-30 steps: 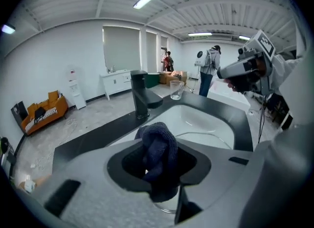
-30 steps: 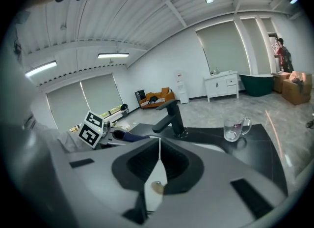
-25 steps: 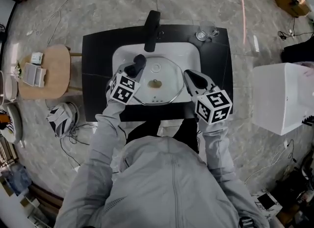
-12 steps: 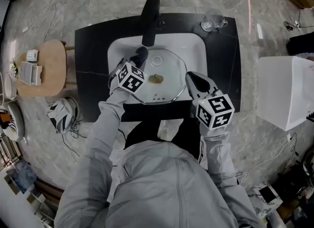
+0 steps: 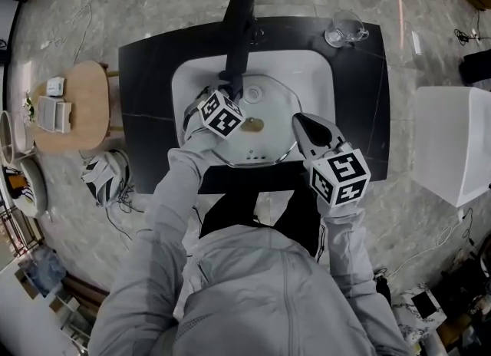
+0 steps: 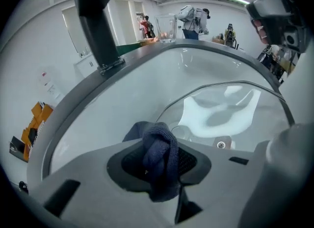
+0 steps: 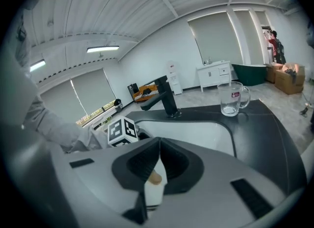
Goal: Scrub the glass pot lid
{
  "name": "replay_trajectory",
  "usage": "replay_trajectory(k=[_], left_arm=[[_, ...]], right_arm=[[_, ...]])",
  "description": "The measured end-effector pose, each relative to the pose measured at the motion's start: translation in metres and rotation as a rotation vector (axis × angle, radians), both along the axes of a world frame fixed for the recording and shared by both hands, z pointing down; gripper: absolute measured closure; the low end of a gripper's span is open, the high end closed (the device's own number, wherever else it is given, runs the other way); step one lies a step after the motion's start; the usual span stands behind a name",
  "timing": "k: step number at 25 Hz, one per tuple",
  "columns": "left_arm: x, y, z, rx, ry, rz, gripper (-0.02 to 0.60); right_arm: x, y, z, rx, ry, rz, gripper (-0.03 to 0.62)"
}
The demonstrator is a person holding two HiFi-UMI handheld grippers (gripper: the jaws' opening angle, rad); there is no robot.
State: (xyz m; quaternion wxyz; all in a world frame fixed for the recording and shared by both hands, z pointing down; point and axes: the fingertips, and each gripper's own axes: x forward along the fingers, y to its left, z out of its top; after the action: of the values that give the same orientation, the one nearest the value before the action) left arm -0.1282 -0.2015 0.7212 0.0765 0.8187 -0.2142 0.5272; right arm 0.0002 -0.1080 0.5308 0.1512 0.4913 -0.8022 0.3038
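The left gripper [image 5: 217,95] was clamped on a bunched dark cloth [image 6: 158,148], at the far-left part of the lid [image 5: 270,109], close under the tap [image 5: 238,28]. The lid sat in the sink [image 5: 316,63] toward its near edge, and the right gripper [image 5: 301,122] seemed pressed shut on its right rim. Open glass lay rightward and nearward for strokes.

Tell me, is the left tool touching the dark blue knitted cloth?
Touching. The left gripper view shows the dark blue knitted cloth bunched up and clamped between the two jaws of the left tool.
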Motion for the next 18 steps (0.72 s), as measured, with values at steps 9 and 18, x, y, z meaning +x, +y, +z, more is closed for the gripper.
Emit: replay_trajectory(k=[9,18], left_arm=[[0.035,0.006,0.009,-0.065,0.067,-0.010,0.469],[0.081,0.023,0.008,-0.108,0.137,0.057,0.469]], right_arm=[[0.010,0.003,0.004,-0.019,0.005,0.026,0.563],[0.017,0.011,0.012,-0.050,0.012,0.047,0.563]])
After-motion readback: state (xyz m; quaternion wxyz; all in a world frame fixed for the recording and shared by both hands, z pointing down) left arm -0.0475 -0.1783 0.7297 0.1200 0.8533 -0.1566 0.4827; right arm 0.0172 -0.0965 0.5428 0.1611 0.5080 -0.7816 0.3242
